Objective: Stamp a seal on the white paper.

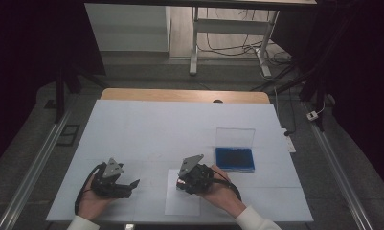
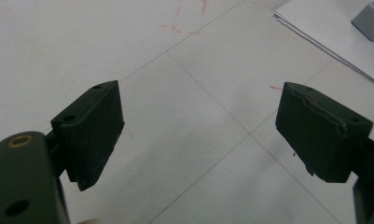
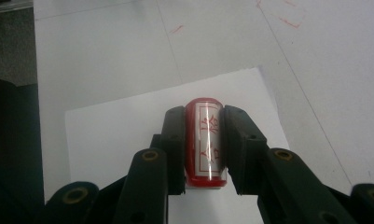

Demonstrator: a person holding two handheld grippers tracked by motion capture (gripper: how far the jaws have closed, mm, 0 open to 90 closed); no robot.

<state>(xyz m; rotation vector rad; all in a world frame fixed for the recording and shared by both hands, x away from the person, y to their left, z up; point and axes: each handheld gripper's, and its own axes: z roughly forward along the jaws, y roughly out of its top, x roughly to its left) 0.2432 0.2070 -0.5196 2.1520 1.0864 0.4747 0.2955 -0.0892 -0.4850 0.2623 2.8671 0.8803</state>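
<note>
— Gripping anything, that right gripper (image 3: 204, 140)?

— Yes. Its two black jaws are pressed against the sides of a stamp (image 3: 204, 142), a small clear block with a red face and red characters running along it. The stamp sits squarely between the pads, its rounded end pointing away from the hand.

— And where is the stamp over the table?

— Above a loose sheet of paper (image 3: 119, 126) that lies on the white table cover (image 3: 105, 51). Whether its lower end touches the sheet, I cannot tell. From the high view, the right gripper (image 1: 182, 182) is held over the top edge of that same sheet (image 1: 180, 203), near the front edge of the table.

— What about the other hand?

— The left gripper (image 2: 198, 135) has its jaws spread wide, with only bare table cover (image 2: 72, 42) between them. In the high view it (image 1: 129, 184) lies low by the near left of the cover, in the person's left hand (image 1: 91, 201), well apart from the sheet.

— Anything else nearby?

— An ink pad (image 1: 234, 159), dark blue, in a shallow case whose clear lid (image 1: 235, 137) stands upright behind it. It rests on the cover just to the right of the right gripper and a little farther back.

— Any marks on the cover?

— A few faint red marks (image 2: 175, 25), seen in the left gripper view, beyond the jaws. Also a corner of the paper (image 2: 324, 32) at the upper right there.
</note>
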